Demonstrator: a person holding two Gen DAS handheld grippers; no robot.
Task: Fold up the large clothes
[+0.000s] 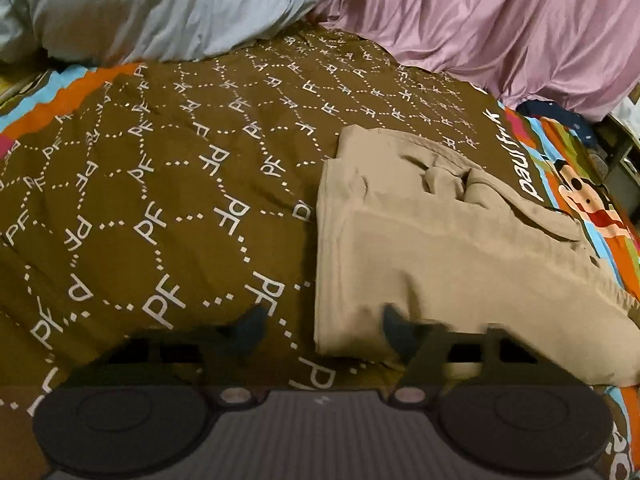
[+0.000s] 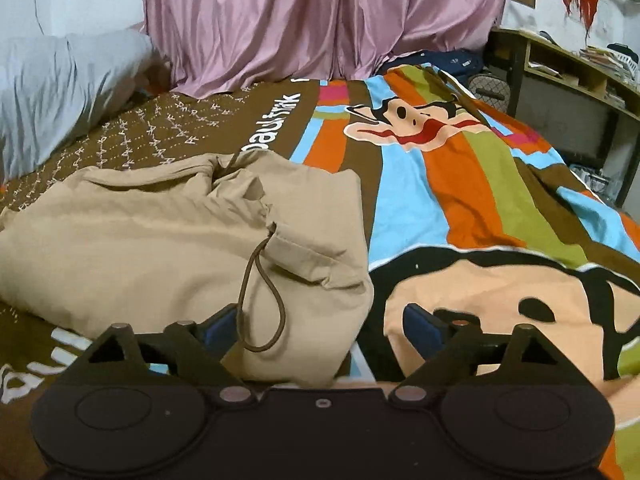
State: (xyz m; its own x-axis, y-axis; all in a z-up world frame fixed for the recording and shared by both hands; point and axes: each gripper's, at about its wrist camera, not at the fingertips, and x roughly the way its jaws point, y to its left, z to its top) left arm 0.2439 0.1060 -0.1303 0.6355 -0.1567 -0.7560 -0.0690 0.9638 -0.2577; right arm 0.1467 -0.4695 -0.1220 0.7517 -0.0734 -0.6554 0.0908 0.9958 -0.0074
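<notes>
A tan garment with a hood [image 1: 440, 248] lies folded into a block on the bed. It fills the right half of the left wrist view and the left half of the right wrist view [image 2: 160, 240]. A brown drawstring [image 2: 260, 300] loops over its near right corner. My left gripper [image 1: 322, 328] is open, its jaws straddling the garment's near left corner. My right gripper [image 2: 320, 328] is open, with the garment's near right corner between its jaws. Neither holds cloth.
The bed cover [image 1: 160, 200] is brown with white PF letters, and striped with a cartoon monkey [image 2: 420, 128] to the right. A grey pillow [image 1: 160, 8] lies at the head. Pink curtains [image 2: 320, 20] hang behind. A shelf [image 2: 568, 68] stands at far right.
</notes>
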